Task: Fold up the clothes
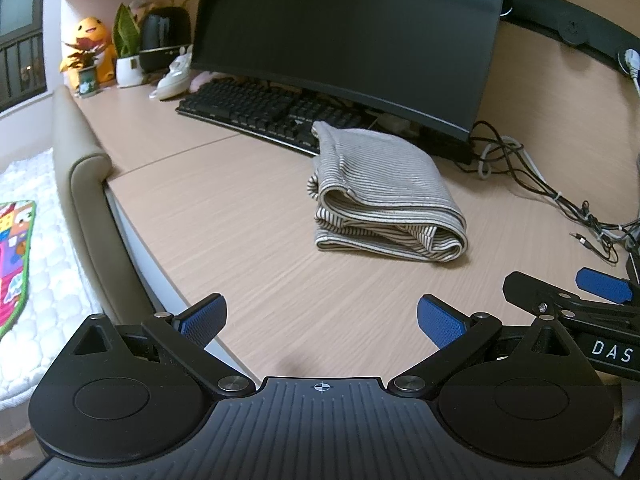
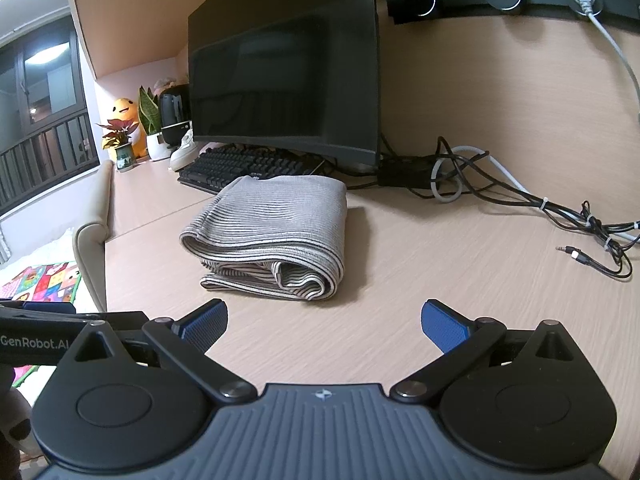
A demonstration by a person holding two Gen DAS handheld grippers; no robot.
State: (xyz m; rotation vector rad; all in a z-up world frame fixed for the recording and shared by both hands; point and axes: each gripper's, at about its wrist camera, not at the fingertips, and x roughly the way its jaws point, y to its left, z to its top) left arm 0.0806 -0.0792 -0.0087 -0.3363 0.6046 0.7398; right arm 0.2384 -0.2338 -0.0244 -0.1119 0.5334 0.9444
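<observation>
A grey striped garment [image 1: 384, 196] lies folded in a thick stack on the wooden desk [image 1: 248, 216], just in front of the keyboard. My left gripper [image 1: 322, 322] stands open, held back from the garment near the desk's front edge, with nothing between its blue pads. The right gripper's blue pad [image 1: 604, 286] shows at the right edge of the left wrist view. In the right wrist view the folded garment [image 2: 276, 232] sits ahead and slightly left, and my right gripper [image 2: 324, 326] is open and empty, a short way in front of the stack.
A black keyboard [image 1: 264, 110] and dark monitor [image 1: 348, 36] stand behind the garment. Tangled cables [image 2: 560, 216] lie at the right with a loose audio plug [image 2: 572, 252]. Potted plants [image 1: 128, 56] and a yellow plush toy [image 1: 90, 42] fill the far left. A padded bed edge [image 1: 84, 184] borders the desk.
</observation>
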